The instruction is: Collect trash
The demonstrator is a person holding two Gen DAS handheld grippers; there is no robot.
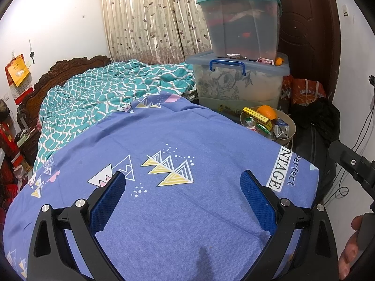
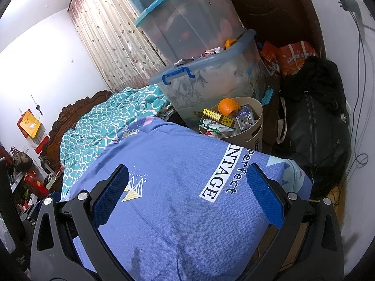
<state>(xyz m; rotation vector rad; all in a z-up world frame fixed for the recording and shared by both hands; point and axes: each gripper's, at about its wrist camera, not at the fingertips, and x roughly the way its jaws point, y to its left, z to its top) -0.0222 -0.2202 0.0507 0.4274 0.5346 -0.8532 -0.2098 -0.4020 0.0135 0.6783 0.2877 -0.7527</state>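
Note:
A round beige bin (image 1: 290,128) (image 2: 254,126) stands off the bed's far right corner. It holds an orange peel (image 1: 267,112) (image 2: 228,106), a yellow carton (image 1: 255,114) (image 2: 212,114), a blue-white box (image 1: 281,126) (image 2: 246,117) and green wrappers (image 1: 260,127) (image 2: 216,127). My left gripper (image 1: 182,182) hovers open over the blue bedsheet (image 1: 187,210) (image 2: 175,210), nothing between its blue pads (image 1: 110,201). My right gripper (image 2: 187,175) is open too, above the sheet's printed label (image 2: 218,175), short of the bin. More wrappers (image 1: 264,60) (image 2: 211,52) and a small orange (image 1: 279,61) (image 2: 230,42) lie on a storage box lid.
Stacked clear storage boxes (image 1: 239,79) (image 2: 211,82) stand behind the bin. A black bag (image 1: 323,121) (image 2: 314,121) and orange bags (image 1: 307,91) (image 2: 295,56) fill the floor by the brown door (image 1: 304,23). A teal quilt (image 1: 105,93) covers the far bed. A hand (image 1: 351,253) holds the other gripper at right.

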